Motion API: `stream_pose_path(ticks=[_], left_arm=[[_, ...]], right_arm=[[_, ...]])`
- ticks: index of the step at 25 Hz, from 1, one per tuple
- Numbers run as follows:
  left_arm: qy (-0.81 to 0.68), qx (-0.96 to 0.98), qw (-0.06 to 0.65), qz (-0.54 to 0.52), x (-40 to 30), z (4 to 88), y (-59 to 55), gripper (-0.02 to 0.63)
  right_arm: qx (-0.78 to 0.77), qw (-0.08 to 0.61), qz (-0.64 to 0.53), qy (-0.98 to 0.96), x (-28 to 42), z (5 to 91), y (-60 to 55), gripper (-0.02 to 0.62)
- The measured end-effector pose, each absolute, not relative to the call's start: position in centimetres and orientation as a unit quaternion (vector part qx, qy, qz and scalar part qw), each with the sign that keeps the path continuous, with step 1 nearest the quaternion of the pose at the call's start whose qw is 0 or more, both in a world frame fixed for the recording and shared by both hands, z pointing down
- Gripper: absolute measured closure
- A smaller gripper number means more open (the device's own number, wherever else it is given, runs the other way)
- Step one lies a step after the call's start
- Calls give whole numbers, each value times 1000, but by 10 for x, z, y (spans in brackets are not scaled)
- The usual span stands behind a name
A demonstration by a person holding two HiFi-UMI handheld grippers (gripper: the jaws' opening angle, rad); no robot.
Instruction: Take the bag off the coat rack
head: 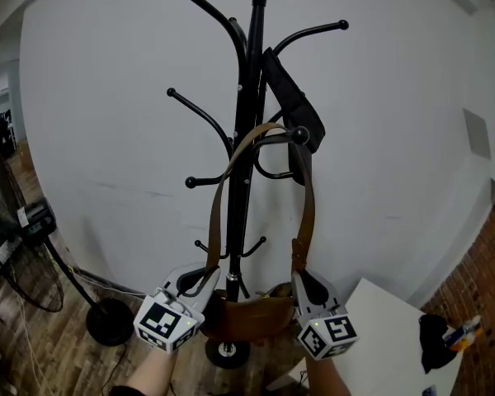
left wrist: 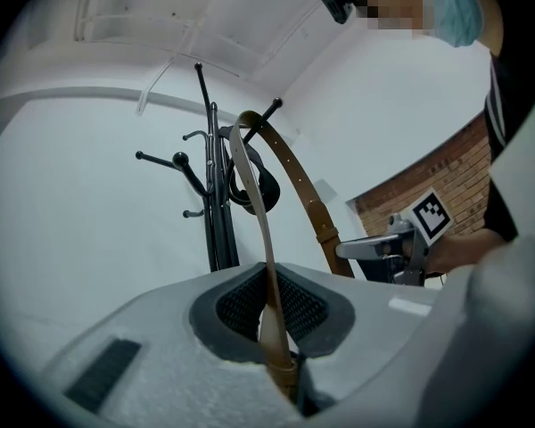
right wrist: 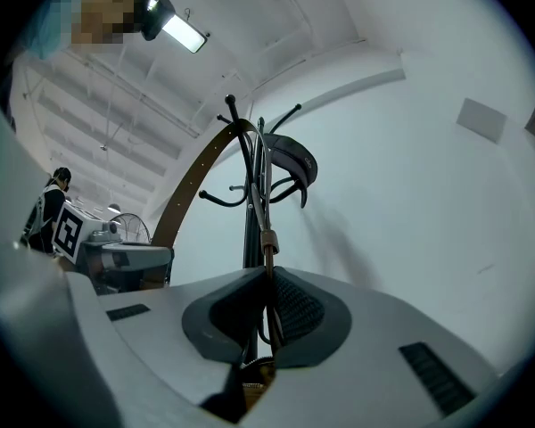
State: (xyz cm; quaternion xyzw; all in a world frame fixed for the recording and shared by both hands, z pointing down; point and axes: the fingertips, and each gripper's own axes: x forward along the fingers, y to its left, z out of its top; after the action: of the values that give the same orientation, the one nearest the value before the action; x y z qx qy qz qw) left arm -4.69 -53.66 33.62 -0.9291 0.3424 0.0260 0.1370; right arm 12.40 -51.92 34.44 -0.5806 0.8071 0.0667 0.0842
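Note:
A brown leather bag (head: 249,316) hangs low in front of the black coat rack (head: 249,139). Its brown strap (head: 307,196) loops up over a knobbed hook (head: 299,135) on the rack's right side. My left gripper (head: 214,275) is shut on the strap's left run just above the bag; that strap (left wrist: 267,266) runs between its pads. My right gripper (head: 298,277) is shut on the strap's right run (right wrist: 267,275), also just above the bag. A black item (head: 290,101) hangs on an upper hook behind the strap.
A white wall stands right behind the rack. A black floor fan (head: 33,238) with a round base is at the left. A white table (head: 396,320) with a dark object (head: 433,337) is at the lower right. The rack's base (head: 227,353) rests on wooden flooring.

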Motion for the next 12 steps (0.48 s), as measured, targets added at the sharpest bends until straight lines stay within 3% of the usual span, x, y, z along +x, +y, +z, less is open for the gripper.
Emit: stream_pose_path(ticks=[12], left_arm=[[342, -925, 159, 46, -36, 304, -501, 588]], right_arm=[[-558, 105, 98, 818, 133, 310, -483, 569]])
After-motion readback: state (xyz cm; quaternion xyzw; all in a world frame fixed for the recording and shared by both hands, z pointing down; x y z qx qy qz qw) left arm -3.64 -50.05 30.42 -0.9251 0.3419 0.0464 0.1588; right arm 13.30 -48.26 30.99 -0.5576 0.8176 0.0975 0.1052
